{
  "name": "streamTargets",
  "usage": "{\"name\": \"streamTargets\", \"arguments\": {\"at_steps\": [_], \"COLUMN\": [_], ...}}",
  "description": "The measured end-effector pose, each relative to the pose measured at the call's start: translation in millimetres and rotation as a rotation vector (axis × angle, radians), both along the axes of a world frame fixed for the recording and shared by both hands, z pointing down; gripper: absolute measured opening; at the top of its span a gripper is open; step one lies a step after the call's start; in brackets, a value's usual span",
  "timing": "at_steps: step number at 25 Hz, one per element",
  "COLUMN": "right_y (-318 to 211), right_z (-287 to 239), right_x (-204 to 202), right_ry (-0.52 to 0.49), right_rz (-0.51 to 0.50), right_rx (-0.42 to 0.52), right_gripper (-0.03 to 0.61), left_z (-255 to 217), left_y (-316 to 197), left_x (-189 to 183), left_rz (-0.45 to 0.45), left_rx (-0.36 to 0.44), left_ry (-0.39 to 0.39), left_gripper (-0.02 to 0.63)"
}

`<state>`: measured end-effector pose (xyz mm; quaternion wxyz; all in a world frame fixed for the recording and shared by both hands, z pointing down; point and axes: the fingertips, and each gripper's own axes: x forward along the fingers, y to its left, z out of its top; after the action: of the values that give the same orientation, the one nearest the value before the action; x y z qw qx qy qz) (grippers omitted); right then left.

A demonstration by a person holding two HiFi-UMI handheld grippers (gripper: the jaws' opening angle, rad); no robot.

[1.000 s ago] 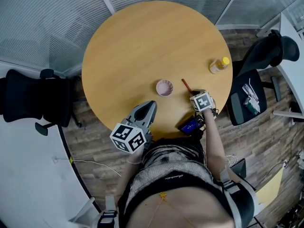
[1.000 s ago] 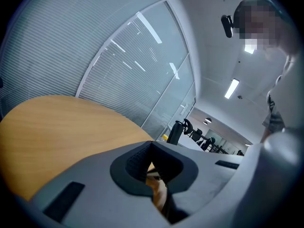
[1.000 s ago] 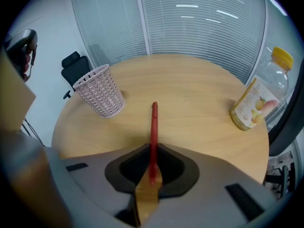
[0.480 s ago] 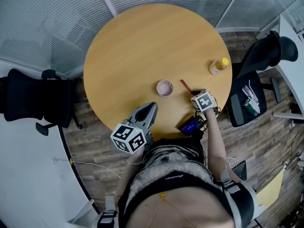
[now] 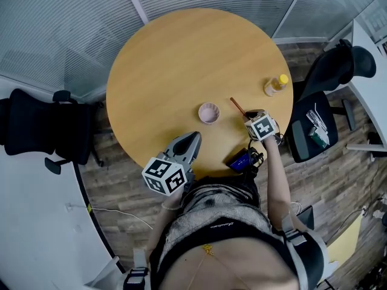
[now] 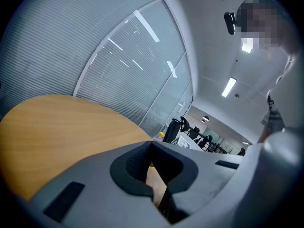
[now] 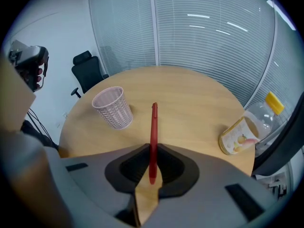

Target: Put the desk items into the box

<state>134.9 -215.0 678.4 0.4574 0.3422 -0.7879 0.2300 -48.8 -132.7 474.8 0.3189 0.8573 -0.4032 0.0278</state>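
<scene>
Right now we hold the right tongs (image 5: 247, 115) over the near right part of the round wooden worktop (image 5: 175, 59), tilted steeply down. They are pinched on the lower end of a red pen (image 5: 236, 106). In the right gripper view the pen (image 7: 154, 122) stands straight up between the two dark pads, which press on it from both sides with only a narrow opening left. Its free end points out over the wood, toward the far edge. We cannot tell whether that end touches the worktop.

Just left of the pen stands a pink latticed cup (image 5: 209, 112), upright and apart from it; the right gripper view shows it (image 7: 112, 107) with its mouth open upward. Farther right, near the worktop's edge, a clear bottle (image 5: 276, 84) with a yellow cap lies on its side, well apart from the pen.

Our left tongs (image 5: 195, 135) hang at the near edge of the worktop, pointing almost level across it. Their jaws are drawn together with nothing between them, as the left gripper view (image 6: 153, 151) shows.

At the near rim, below the right tongs, lies a dark blue flat thing (image 5: 240, 159) that we cannot make out further. Black office chairs (image 5: 36, 125) stand on either side of the worktop.
</scene>
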Motion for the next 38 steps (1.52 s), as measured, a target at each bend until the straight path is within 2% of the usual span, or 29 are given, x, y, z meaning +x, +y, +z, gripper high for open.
{"name": "streamTargets", "arguments": {"at_steps": [5,23,32,38], "right_y": [0.2,-0.7,3.5,4.8], "right_z": [-18.0,-118.7,-167.2,-193.6], "right_x": [-6.1,-36.5,-58.2,-67.8], "right_ry": [-0.017,-0.121,-0.215,-0.217], "right_rz": [-0.016,-0.044,-0.065,-0.100], "right_rx": [0.015,0.160,0.240,0.292], "right_gripper": [0.061,0.061,0.061,0.061], "left_z": [0.7,0.3,-2.0,-1.1], "left_y": [2.4,7.4,8.9,9.2], "left_x": [0.8,-0.8,-3.1,-4.1], "left_rz": [0.007,0.011,0.010,0.005], "left_rx": [-0.001,0.000,0.008,0.007], "left_ry": [0.001,0.008,0.015,0.015], "left_gripper": [0.002,0.002,0.002,0.002]}}
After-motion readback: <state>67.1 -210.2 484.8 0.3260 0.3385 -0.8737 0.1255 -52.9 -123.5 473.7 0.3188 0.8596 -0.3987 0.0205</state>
